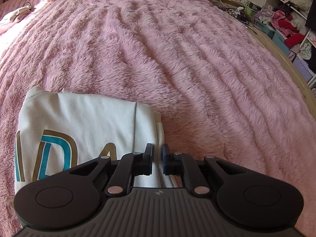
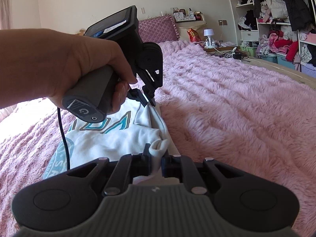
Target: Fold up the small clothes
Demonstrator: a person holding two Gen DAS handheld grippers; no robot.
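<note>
Right wrist view: both tools clamped on white sweatshirt (image 2: pixel 110 138) edge, over pink fluffy blanket (image 2: pixel 227 106).
Right gripper (image 2: pixel 156 158) pinched narrow on bunched hem between its fingers; left gripper (image 2: pixel 149 103) ahead, held by hand (image 2: pixel 75 67), nipped on same edge. Left wrist view: left gripper (image 1: pixel 157 158) nearly closed, cloth in gap, printed letters leftward.

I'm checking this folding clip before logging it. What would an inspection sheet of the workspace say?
Surface: pink fluffy blanket covering the bed.
Job's things: white sweatshirt with teal lettering, partly folded.
Clutter: small beige garment at the far corner.
Grippers: left gripper closed on the sweatshirt's edge; right gripper closed on a bunched fold.
Cables: black cord hanging from the left handle; tangled wires beside the bed.
Surroundings: open shelves stuffed with clothes, small lamp.
</note>
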